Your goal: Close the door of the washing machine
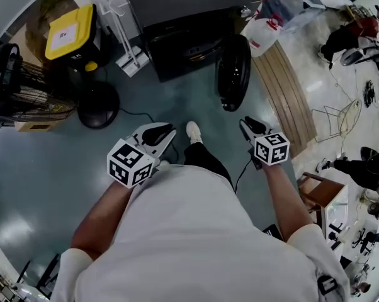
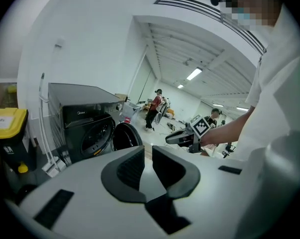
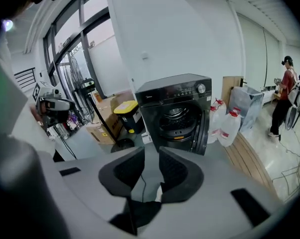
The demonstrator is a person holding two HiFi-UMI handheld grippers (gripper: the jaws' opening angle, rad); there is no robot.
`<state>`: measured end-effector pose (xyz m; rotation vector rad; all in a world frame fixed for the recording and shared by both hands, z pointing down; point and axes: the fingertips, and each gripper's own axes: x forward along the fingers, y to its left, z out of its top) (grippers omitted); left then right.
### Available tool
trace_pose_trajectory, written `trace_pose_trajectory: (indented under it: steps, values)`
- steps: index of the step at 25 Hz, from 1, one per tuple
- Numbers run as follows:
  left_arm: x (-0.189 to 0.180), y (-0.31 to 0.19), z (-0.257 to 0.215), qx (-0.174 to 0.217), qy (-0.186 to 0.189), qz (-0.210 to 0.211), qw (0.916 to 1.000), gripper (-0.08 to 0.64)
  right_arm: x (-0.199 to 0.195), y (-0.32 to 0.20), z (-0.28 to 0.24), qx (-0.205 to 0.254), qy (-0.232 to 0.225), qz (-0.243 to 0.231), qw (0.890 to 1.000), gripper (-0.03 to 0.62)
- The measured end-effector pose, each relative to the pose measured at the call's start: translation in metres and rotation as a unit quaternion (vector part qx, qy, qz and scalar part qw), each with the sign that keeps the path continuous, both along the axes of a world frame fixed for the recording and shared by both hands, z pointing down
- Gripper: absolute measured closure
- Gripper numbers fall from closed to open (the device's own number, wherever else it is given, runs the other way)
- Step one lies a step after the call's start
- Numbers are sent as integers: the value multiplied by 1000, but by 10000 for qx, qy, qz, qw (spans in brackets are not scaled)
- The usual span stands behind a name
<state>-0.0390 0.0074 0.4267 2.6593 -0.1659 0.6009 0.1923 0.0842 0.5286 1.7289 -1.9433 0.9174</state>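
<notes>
The left gripper (image 2: 147, 164), grey-bodied with black padded jaws, has its jaws a narrow gap apart with nothing between them. The right gripper (image 3: 151, 171) is the same: a slim gap between the jaws, showing only floor and what looks like a thin dark cable. In the head view both are held out in front of the person's white shirt, left gripper (image 1: 160, 132) and right gripper (image 1: 248, 126) well apart and clear of the machine.

Ahead stands the black front-loading washing machine (image 1: 188, 41). Its round dark door (image 1: 233, 72) is swung open on the right side – seen nearly edge-on (image 3: 209, 127) from the right gripper view. White plastic jugs with red caps (image 3: 228, 125) stand just beside the door, and a yellow-lidded black bin (image 1: 70, 33) is on the machine's other side.
</notes>
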Motion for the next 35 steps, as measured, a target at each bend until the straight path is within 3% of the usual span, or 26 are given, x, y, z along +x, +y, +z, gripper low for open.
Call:
trace_pose_trajectory:
  steps: [7,15,27,31,35]
  values:
    - [63,-52,-4,27,-185,-126,9997,520,95,-58,60,-523,-142,-52,9985,474]
    - [112,-84,-2,-33,-401,-241,9989,520,167,-99,125,-984,-561,119,9935,453]
    - [146,-110,1,-32,-583,-589,9966,520,202,-140,171,-1224,-1145,94,9858,454]
    - [147,-115,1,-34,-628,-711,9955,520,198,-148,170,-1179,-1501,53,9816,460]
    - [144,-116,3,-75,-650,-815,9945,520,196,-151,174,-1212,-1581,14,9800,472]
